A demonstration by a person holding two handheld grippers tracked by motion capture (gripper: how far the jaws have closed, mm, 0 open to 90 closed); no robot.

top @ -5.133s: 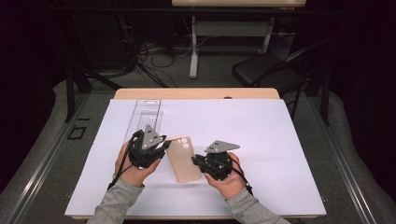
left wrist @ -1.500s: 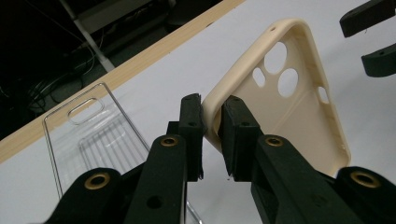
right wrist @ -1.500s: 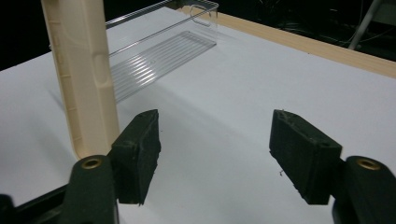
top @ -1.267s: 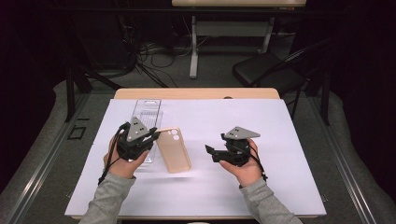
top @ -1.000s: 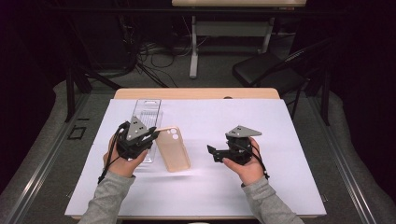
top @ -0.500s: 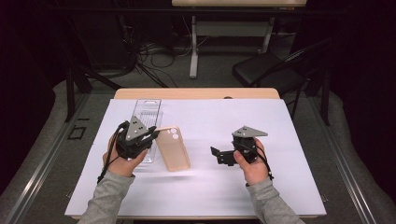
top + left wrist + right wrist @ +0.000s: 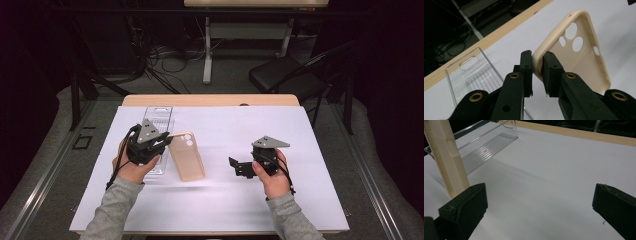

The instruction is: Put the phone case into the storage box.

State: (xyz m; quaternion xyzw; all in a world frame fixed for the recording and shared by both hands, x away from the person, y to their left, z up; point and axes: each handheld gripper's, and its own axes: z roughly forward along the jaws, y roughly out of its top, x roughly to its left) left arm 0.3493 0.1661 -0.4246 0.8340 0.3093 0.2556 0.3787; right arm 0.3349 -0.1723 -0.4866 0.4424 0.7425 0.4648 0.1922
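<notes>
High view: the left gripper (image 7: 162, 142) is clamped on the corner of a beige phone case (image 7: 186, 156), which slants down to the white surface (image 7: 300, 130) with its camera cutouts at the far end. A clear plastic package (image 7: 156, 122) lies flat just beside the case, under the left hand (image 7: 131, 167). The right gripper (image 7: 239, 166) sits well apart from the case, to its right, and points toward it with nothing between the jaws.

Left gripper view: the jaws pinch the rim of the phone case at one corner, one pad on the inner side and one on the outer side. The case tilts up off the surface, its open inner side facing the camera. The clear plastic package lies to the left.

Right gripper view: the jaws have just been opening and stand wide apart over bare surface, nothing between them. The phone case stands edge-on at upper left, the clear plastic package behind it.
</notes>
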